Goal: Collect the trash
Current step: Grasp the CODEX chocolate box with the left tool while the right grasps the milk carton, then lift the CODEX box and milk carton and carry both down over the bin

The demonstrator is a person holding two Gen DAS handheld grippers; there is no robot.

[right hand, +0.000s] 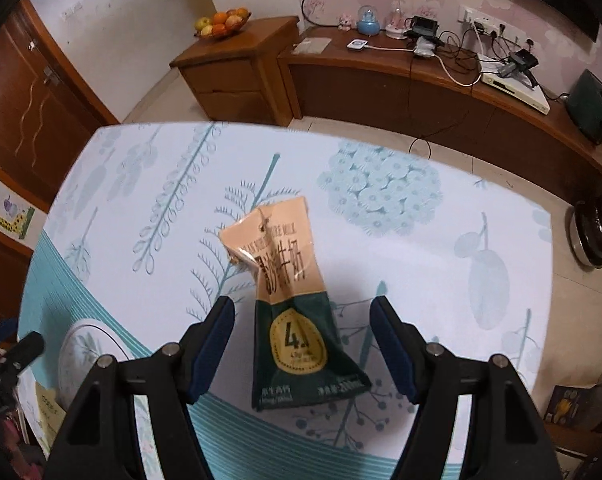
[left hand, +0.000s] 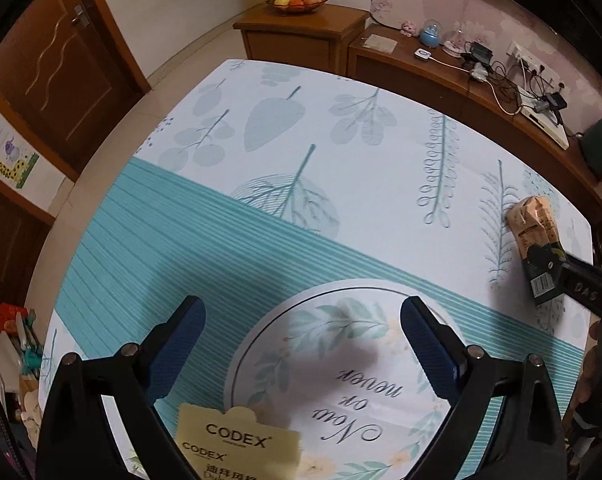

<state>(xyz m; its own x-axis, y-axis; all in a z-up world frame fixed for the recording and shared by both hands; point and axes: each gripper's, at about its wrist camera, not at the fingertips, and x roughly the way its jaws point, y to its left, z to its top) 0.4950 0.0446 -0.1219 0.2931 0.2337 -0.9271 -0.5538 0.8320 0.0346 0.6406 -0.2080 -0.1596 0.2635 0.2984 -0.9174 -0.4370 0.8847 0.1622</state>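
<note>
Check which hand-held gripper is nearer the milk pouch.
Right. The right hand-held gripper straddles the milk pouch, pads not touching. The left hand-held gripper hangs over the round mat, off to the side.

Dim warm indoor light, soft shadows, strong fisheye bending, dark vignetted corners.

Between my right gripper's (right hand: pixel 303 344) fingers I'm seeing the milk pouch (right hand: pixel 297 308), a thin glossy plastic film, crinkled and creased at its pale upper end, smoother over the dark green lower part. The finger pads (right hand: pixel 215 348) are showing a dark blue, finely textured rubbery face on matt black plastic arms, with small dull metal pins. Under everything the tablecloth (right hand: pixel 401 264) is looking smooth with a soft sheen, printed with leaves. Below my left gripper (left hand: pixel 303 348) a tan tag (left hand: pixel 237 440) is reading as matt paper with a torn upper edge. Beyond the grippers, the cabinets (left hand: pixel 301 36) are glowing as polished wood.
</note>
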